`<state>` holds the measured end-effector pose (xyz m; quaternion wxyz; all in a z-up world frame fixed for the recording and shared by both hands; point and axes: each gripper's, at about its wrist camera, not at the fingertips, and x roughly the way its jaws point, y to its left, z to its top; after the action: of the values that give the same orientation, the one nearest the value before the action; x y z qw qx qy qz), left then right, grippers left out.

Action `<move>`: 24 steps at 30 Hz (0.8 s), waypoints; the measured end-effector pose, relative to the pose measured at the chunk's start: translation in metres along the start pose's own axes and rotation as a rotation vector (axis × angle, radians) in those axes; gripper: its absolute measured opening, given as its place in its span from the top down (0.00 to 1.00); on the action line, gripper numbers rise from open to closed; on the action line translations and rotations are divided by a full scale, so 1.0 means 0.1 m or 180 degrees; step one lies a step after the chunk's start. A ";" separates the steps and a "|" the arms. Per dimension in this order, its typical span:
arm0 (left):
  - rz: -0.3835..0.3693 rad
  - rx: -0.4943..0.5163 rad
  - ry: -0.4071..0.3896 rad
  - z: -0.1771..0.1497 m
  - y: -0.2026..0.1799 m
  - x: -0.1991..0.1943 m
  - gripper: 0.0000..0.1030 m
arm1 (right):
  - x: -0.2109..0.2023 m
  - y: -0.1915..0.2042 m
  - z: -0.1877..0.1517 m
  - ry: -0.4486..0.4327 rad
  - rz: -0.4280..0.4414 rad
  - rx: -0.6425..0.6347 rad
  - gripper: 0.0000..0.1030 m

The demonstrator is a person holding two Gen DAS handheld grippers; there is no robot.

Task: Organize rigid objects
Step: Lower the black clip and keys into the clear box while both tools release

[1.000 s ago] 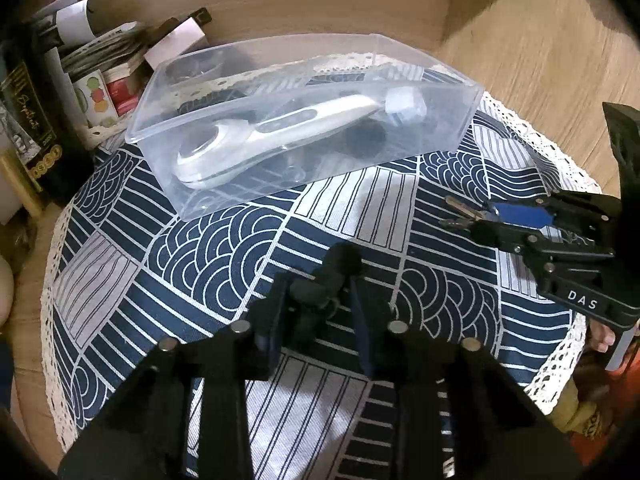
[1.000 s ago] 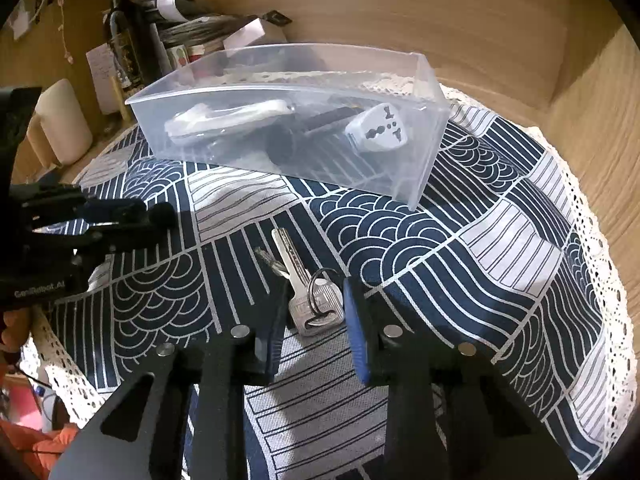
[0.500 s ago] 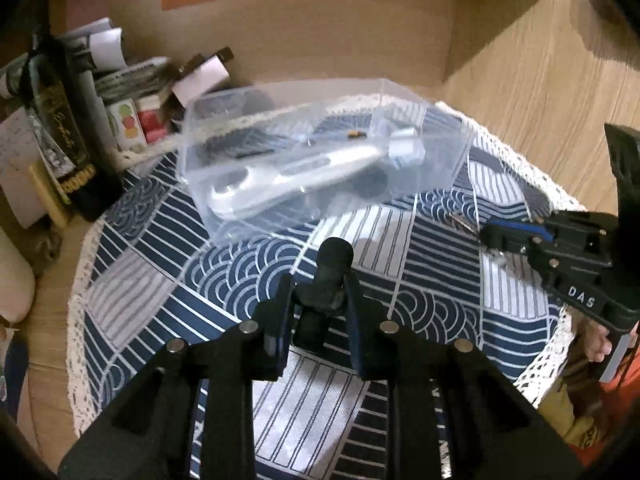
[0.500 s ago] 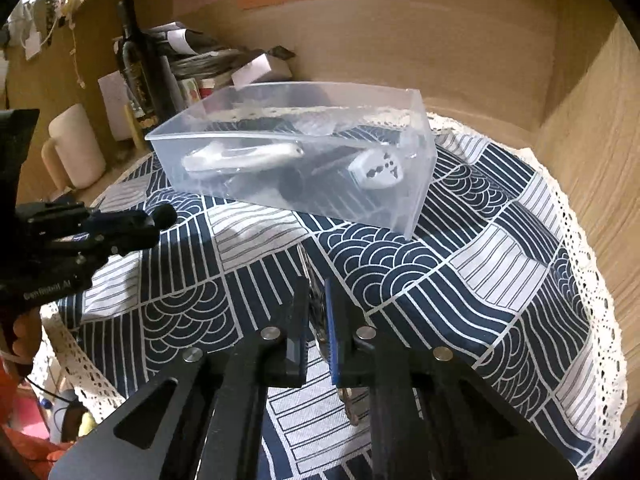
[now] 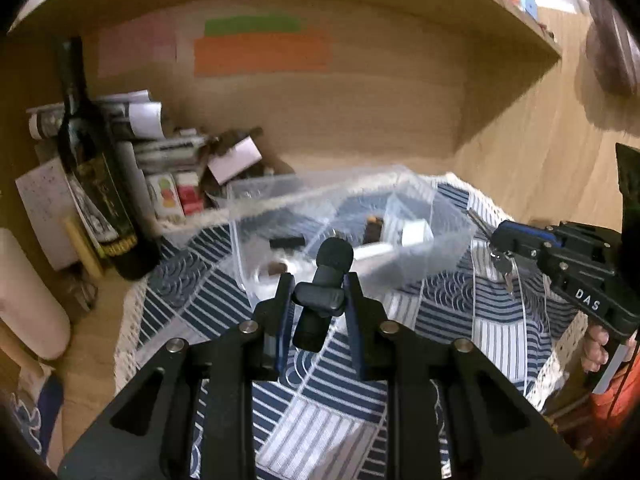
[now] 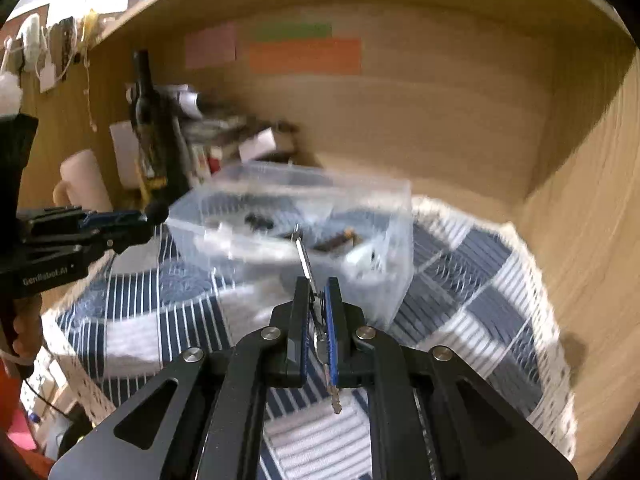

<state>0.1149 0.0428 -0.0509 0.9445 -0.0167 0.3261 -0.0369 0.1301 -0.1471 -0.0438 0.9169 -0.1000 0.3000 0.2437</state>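
Keys (image 6: pixel 316 312) clamped in right tool (image 6: pixel 316 300), microphone (image 5: pixel 324 280) in left tool (image 5: pixel 320 304)

A small black foam-tipped microphone (image 5: pixel 323 285) is clamped between the left gripper (image 5: pixel 319 300) jaws, raised before the clear plastic bin (image 5: pixel 436 216)

Both wrist views face clear bin (image 5: pixel 348 204) (image 6: pixel 304 216), close, raised.
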 end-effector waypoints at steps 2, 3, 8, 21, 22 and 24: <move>0.0024 0.0000 -0.0036 0.09 0.01 0.01 0.77 | 0.00 0.00 0.12 -0.0077 -0.0012 -0.0021 0.94; 0.0025 -0.0002 -0.0043 0.12 0.02 0.02 0.77 | 0.01 0.00 0.19 -0.0112 -0.0026 -0.0041 0.94; 0.0054 -0.0016 -0.0047 0.28 0.07 0.12 0.77 | 0.11 0.02 0.42 -0.0189 -0.0020 -0.0104 0.94; -0.0015 -0.0085 0.0291 0.43 0.21 0.78 0.77 | 0.91 0.03 0.54 0.0206 0.0084 -0.0160 0.94; -0.0026 -0.0080 0.0332 0.42 0.21 0.85 0.77 | 0.96 0.03 0.53 0.0251 0.0103 -0.0164 0.94; -0.0044 -0.0077 0.0396 0.41 0.21 0.94 0.77 | 1.06 0.03 0.50 0.0333 0.0124 -0.0183 0.94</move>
<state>0.2151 0.0560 -0.0778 0.9218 -0.0281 0.3845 -0.0405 0.2284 -0.0869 -0.0673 0.8917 -0.1330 0.3424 0.2644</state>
